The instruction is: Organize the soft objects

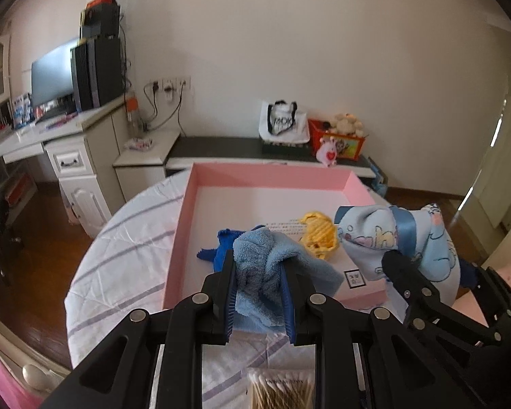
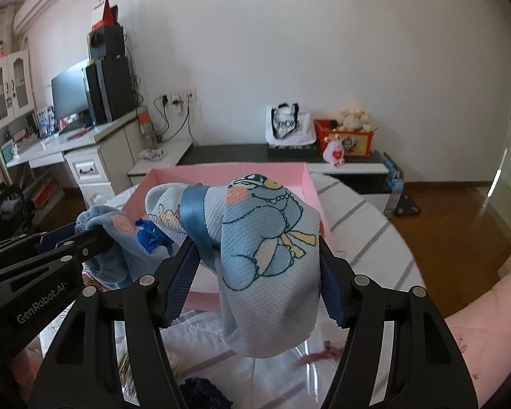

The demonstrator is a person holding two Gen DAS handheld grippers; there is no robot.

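Two grippers are both loaded: your left gripper (image 1: 259, 284) pinches a light blue towel (image 1: 272, 266) over the near edge of the pink box (image 1: 184, 238), and your right gripper (image 2: 259, 272) clamps a printed pillow (image 2: 265, 238) tied with a blue ribbon (image 2: 196, 214) beside it. Farther in, a yellow knit piece (image 1: 318, 237) and a dark blue cloth (image 1: 221, 247) lie on the box floor.

cotton swab box (image 1: 281, 388) cut off, dark yarn (image 2: 204, 393) cropped
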